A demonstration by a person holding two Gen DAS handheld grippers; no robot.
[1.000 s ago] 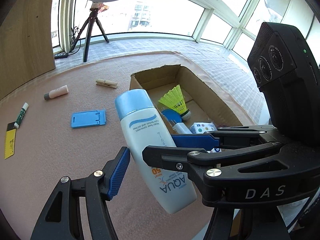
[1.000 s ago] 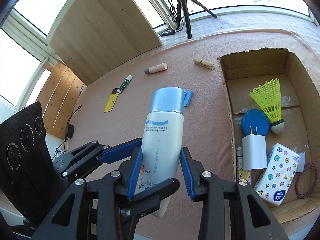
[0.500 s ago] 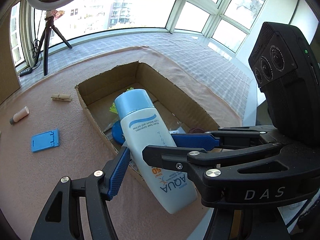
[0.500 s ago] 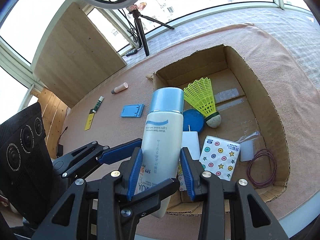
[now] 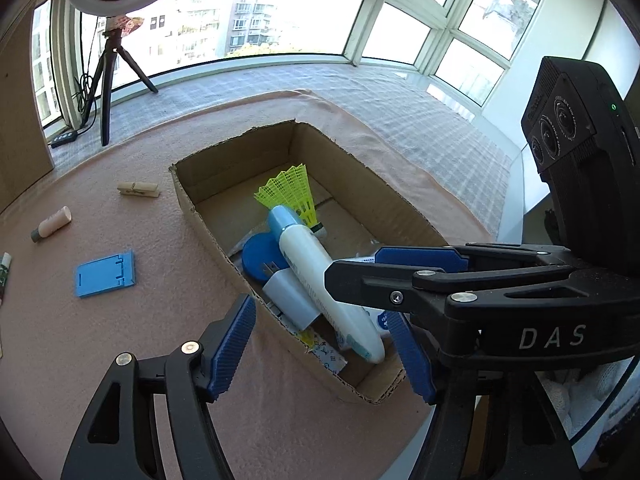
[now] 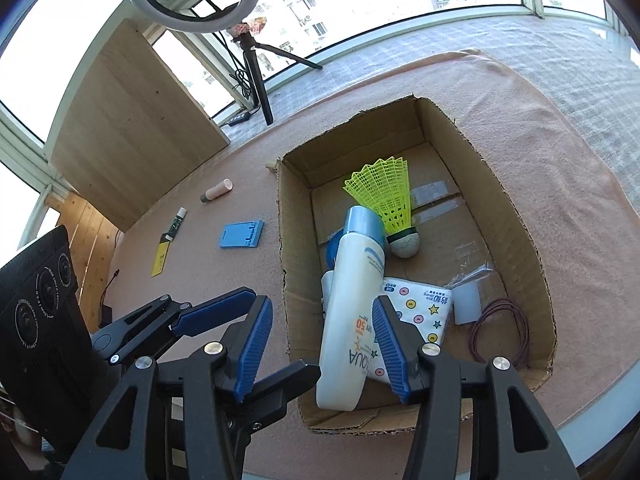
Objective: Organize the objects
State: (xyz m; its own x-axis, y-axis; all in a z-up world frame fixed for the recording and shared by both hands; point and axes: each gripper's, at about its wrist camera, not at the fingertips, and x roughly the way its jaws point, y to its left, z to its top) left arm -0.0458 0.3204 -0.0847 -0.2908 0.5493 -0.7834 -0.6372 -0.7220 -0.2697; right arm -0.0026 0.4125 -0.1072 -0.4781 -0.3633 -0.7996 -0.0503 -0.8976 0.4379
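**Sunscreen bottle lies in the box, both grippers spread above it**

Inside the cardboard box (image 6: 516, 216), at the middle of the right wrist view, one white sunscreen bottle (image 6: 354, 300) with a blue cap lies slanted, its cap toward 12 o'clock and its base toward 6 o'clock. It rests across a white charger plug (image 5: 290, 298) and a star-patterned tissue pack (image 6: 420, 308). Its cap sits just beside the one yellow shuttlecock (image 6: 386, 196), whose cork head points toward 5 o'clock, and over a blue round disc (image 5: 258, 254).

The right gripper (image 6: 320, 348) hangs over the box's near end, its jaws opening; the bottle's base shows between them, and the left pad stands clear of it. The left gripper (image 5: 322, 350) is also opening, its blue pads wide apart over the box's near corner, with nothing pressed between them. In the left wrist view the right gripper's arm crosses at 3 o'clock and hides the tissue pack.

At 4 o'clock in the box lie one loop of dark red band (image 6: 500, 332) and one small clear packet (image 6: 466, 302).

Outside the box, on the pink cloth (image 5: 80, 360) toward 9 and 10 o'clock, lie one blue phone stand (image 5: 105, 274), one wooden clothespin (image 5: 138, 189), one pinkish tube (image 5: 52, 224), one green-and-white stick (image 6: 176, 224) and one yellow card (image 6: 160, 258). A ring light on a tripod (image 6: 256, 64) stands at 11 o'clock.
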